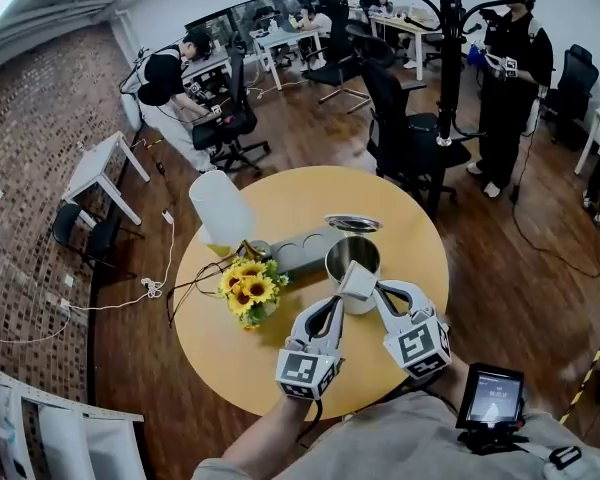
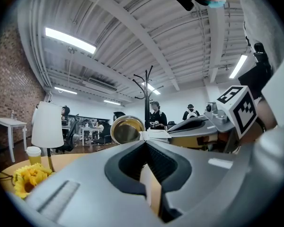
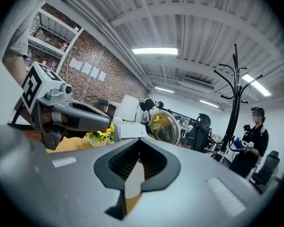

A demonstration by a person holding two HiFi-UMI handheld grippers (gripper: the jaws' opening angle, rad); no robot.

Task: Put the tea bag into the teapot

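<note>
Now, tea bag (image 1: 358,281): a flat, white, roughly square packet held in the air over the near rim of the teapot, not inside it.
Tea bag facing: its broad face is turned up toward the head view and tipped to one side, with one corner highest over the pot mouth.
Tea bag long axis: the sides look nearly equal, so I cannot tell a long axis; it spans crosswise from one gripper tip to the other.
Left gripper (image 1: 338,296): jaws pressed together on the left edge of the tea bag, pointing away from the person and slightly right.
Right gripper (image 1: 380,293): jaws closed on the tea bag's right edge, pointing away and slightly left, so the two tips nearly meet.
Teapot (image 1: 332,264): a shiny metal pot, upright and open, near the middle of the table.
Lid (image 1: 352,224): lies flat on the table just beyond the teapot.
Table (image 1: 230,358): round, yellow-topped.
Sunflowers (image 1: 248,288): a small bunch left of the teapot.
Lamp (image 1: 220,208): white shade, behind the sunflowers.
</note>
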